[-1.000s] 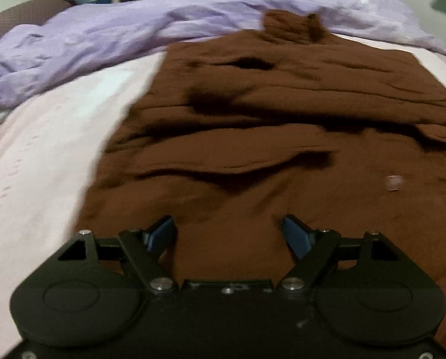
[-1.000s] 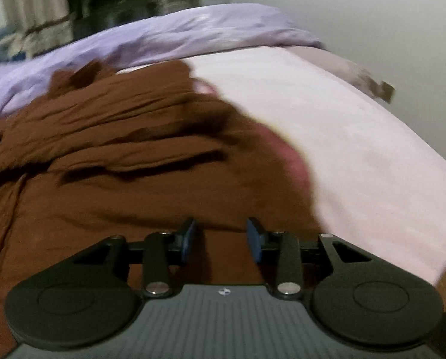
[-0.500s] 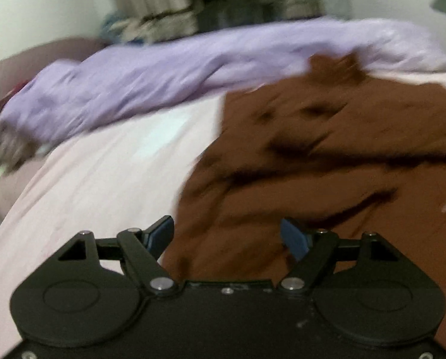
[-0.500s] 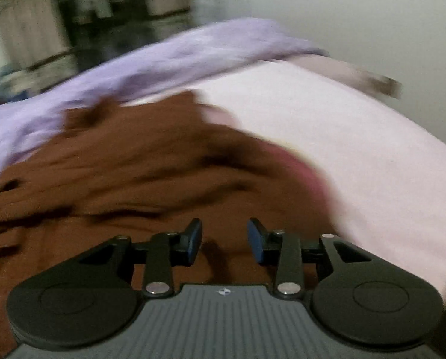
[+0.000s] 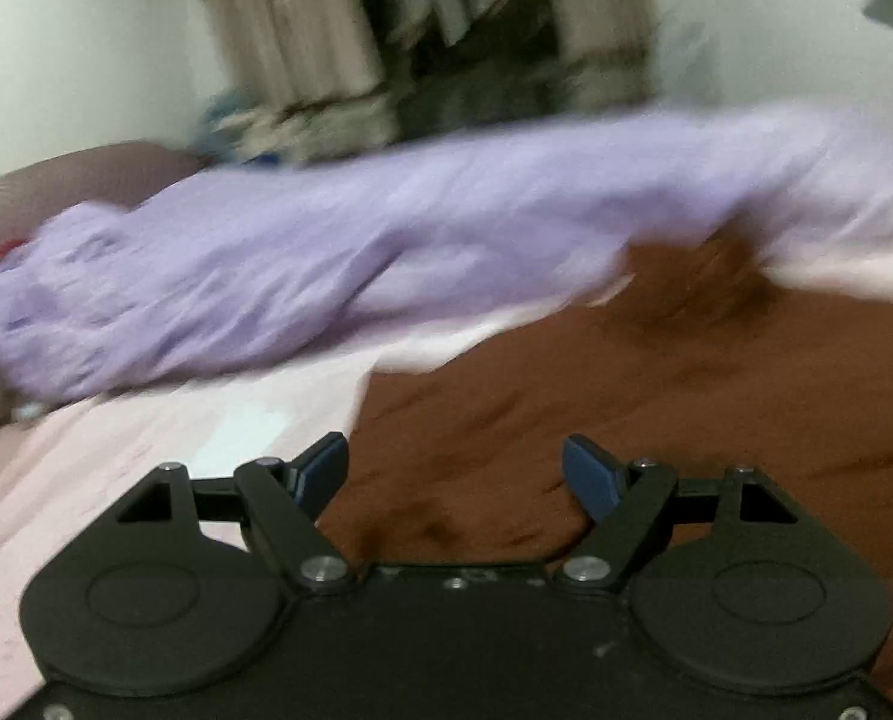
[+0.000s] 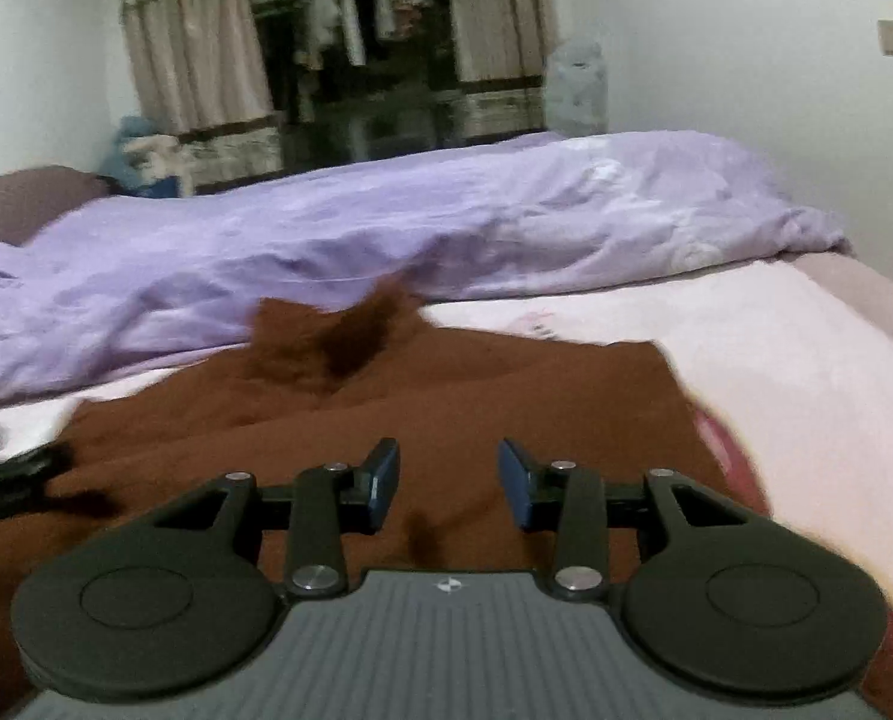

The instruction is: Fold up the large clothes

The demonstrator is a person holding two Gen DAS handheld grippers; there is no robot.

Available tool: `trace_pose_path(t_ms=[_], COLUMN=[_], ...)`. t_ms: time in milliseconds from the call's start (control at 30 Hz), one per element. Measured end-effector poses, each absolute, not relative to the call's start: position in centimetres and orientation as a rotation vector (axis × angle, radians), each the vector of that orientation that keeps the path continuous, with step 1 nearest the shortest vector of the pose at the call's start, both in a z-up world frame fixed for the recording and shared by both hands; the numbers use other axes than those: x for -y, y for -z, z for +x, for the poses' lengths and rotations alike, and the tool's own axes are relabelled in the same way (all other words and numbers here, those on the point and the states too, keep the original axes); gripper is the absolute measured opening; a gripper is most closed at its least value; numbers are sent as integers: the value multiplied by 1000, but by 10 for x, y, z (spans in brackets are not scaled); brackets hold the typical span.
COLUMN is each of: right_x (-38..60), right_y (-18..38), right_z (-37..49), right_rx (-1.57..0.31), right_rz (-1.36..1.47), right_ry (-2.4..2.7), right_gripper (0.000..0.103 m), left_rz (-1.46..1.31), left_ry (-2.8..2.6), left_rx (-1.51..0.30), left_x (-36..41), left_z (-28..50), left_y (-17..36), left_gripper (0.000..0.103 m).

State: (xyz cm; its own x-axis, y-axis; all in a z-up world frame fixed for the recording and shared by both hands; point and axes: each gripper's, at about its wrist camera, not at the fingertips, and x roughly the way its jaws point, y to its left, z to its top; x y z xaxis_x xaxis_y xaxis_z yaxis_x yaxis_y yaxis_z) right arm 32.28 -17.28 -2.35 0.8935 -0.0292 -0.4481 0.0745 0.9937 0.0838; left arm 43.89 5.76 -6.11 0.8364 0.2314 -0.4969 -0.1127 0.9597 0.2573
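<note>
Both tools, left (image 5: pixel 455 474) and right (image 6: pixel 449 483), gape empty above brown garment (image 6: pixel 446 396).

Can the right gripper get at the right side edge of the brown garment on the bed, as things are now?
Probably yes. The right gripper is open and empty, its jaws having just been opening, and the brown garment's right edge lies flat on the pink bedsheet with nothing over it.

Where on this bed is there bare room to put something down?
Bare pink sheet lies right of the brown garment, below the purple duvet. Another patch lies left of the garment. The middle is covered, and the far side is heaped with duvet.
</note>
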Motion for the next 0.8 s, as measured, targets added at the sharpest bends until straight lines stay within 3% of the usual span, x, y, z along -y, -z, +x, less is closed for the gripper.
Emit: trace_pose_path(t_ms=[33,100,167,400,433,600,700,767,800], right_x=[179,192,197,201,203,226,246,260,259], right_y=[33,60,77,71,67,37,53,74,75], right_z=[336,359,357,350,348,316,329,350,349], right_rx=[-486,-566,-505,-492,-487,-267,-361,-544,-526], right_rz=[87,106,146,155,161,166,166,238,231], right_ry=[90,122,106,102,93,171,232,231,241], right_gripper=[52,56,59,60,56,59,59,59,60], left_rz=[231,202,226,264,261,155,168,126,115], left_ry=[-192,-186,-197,-209,-200,-226,-228,-216,-218], left_rx=[-602,-532,-534,-520,-523,-516,-621,-621,-617], left_x=[-60,-64,-60,-54,-59,-90,-101,-108,-109], left_z=[444,437,438,436,437,438,452,453,451], left_y=[78,97,93,91,88,61,78,91,89], left_gripper=[83,86,86,86,86,85,87,87,87])
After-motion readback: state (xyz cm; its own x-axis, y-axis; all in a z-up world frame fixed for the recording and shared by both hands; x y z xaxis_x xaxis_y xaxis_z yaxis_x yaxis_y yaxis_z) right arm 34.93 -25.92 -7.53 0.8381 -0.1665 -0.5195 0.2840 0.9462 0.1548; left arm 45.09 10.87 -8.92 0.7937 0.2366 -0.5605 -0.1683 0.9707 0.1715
